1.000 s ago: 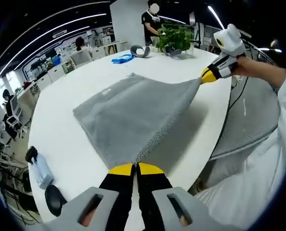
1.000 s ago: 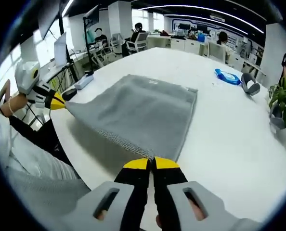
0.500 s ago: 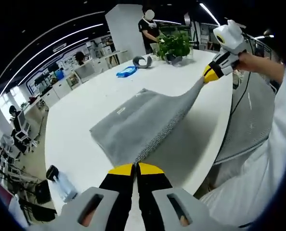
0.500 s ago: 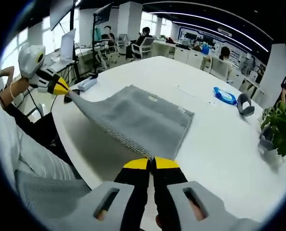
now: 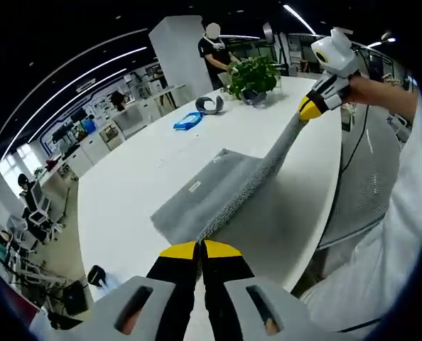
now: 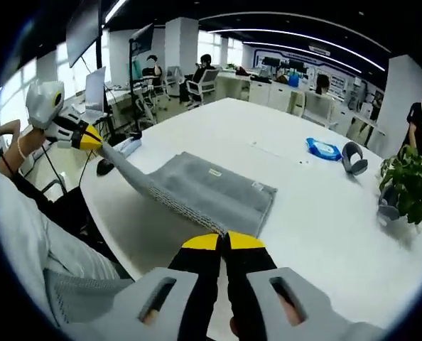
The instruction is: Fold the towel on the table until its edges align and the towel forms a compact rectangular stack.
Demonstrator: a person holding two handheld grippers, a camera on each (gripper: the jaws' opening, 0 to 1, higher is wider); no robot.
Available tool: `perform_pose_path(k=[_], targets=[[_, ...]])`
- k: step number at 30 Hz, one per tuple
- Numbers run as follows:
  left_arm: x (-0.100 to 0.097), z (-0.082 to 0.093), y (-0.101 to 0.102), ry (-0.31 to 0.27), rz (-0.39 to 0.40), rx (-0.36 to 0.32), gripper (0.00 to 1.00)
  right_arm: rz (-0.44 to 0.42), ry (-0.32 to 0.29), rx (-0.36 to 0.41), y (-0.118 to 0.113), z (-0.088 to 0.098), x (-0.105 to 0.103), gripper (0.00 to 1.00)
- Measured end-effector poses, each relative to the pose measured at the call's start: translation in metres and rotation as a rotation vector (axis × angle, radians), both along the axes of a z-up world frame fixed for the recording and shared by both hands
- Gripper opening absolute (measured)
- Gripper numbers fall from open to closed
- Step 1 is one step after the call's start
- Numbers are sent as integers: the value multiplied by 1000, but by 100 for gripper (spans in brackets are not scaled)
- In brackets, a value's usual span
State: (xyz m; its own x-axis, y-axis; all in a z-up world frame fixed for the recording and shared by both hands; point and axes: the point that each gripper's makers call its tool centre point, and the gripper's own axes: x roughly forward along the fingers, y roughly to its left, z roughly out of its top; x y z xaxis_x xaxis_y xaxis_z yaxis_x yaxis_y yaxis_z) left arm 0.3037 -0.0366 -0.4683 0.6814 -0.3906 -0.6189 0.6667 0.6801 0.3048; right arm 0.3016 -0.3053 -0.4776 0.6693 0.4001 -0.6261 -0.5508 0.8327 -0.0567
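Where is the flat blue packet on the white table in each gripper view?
Left gripper view: the flat blue packet lies upper centre-left, beyond the grey towel.
Right gripper view: the flat blue packet lies upper right, past the towel.
Shared landmark: the potted green plant stands near the packet on the white table.

table (image 6: 325,213) bare beyond towel (image 6: 211,188) | far edge: plant (image 6: 410,181), blue pack (image 6: 323,149)

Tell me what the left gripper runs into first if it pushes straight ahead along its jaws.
Likely the gray towel itself: the left gripper is already shut on its corner, and the raised edge runs ahead of the jaws. Depth is unclear.
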Motion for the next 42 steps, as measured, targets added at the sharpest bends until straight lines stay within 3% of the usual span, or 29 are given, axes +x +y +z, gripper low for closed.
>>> perform_pose_path(k=[7,20,30,35,42], targets=[[6,17,-1,-38,-11,4,2,-3,-33,8,-1,16,6,0],[40,24,-5,-64,-22,-2,2,10,-85,-52,-1,35,39,0],[71,17,-1,-49,18,-48,2,18,-116,-93,1,29,80,0],[88,12,1,-50,21,-31,2,34,-115,-111,3,25,95,0],[112,-6,1,-23,44,-52,2,52,-94,-144,1,5,122,0]])
